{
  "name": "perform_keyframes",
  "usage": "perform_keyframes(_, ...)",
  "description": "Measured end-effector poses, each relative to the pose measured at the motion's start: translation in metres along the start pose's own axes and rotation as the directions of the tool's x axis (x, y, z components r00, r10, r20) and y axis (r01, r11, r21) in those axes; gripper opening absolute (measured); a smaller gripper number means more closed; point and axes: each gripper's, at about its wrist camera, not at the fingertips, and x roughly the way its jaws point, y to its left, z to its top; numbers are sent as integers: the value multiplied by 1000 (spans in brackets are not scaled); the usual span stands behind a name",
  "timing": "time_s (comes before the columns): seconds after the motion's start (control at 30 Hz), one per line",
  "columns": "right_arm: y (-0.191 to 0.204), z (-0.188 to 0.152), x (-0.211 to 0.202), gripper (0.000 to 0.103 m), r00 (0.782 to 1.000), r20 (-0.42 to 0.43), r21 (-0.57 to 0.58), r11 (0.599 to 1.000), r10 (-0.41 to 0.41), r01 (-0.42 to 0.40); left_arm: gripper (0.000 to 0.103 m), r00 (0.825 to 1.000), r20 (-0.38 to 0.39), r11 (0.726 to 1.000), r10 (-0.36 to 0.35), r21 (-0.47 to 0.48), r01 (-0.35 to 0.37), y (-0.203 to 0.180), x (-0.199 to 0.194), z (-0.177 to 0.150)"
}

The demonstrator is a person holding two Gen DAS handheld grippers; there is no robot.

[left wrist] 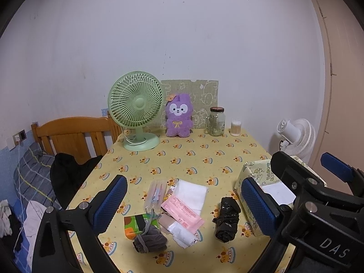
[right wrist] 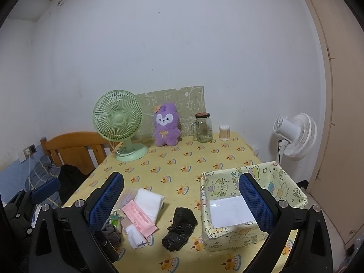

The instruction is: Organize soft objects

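Note:
Soft items lie on the yellow tablecloth (left wrist: 182, 159): a grey drawstring pouch (left wrist: 149, 238), a green tissue pack (left wrist: 136, 224), a pink packet (left wrist: 182, 211), a white folded cloth (left wrist: 192, 193), a clear pen pouch (left wrist: 155, 193) and a black plastic-bag roll (left wrist: 227, 218). A patterned fabric box (right wrist: 254, 204) with a white liner stands at the right. My left gripper (left wrist: 184, 207) is open and empty above the pile. My right gripper (right wrist: 179, 207) is open and empty over the roll (right wrist: 179, 227) and the box's left side.
At the back stand a green desk fan (left wrist: 136, 111), a purple plush toy (left wrist: 178, 116), a glass jar (left wrist: 216, 121) and a cotton-swab tub (left wrist: 235, 127). A wooden headboard (left wrist: 75, 134) and bedding lie left. A white floor fan (right wrist: 295, 136) stands right.

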Motion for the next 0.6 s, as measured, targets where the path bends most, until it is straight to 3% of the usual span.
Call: perform_keyframes(0.6, 1, -2, -3, 102, 1000, 0, 0, 1000, -20, 20, 101, 1000, 0, 1000, -18, -2, 18, 0, 0, -5)
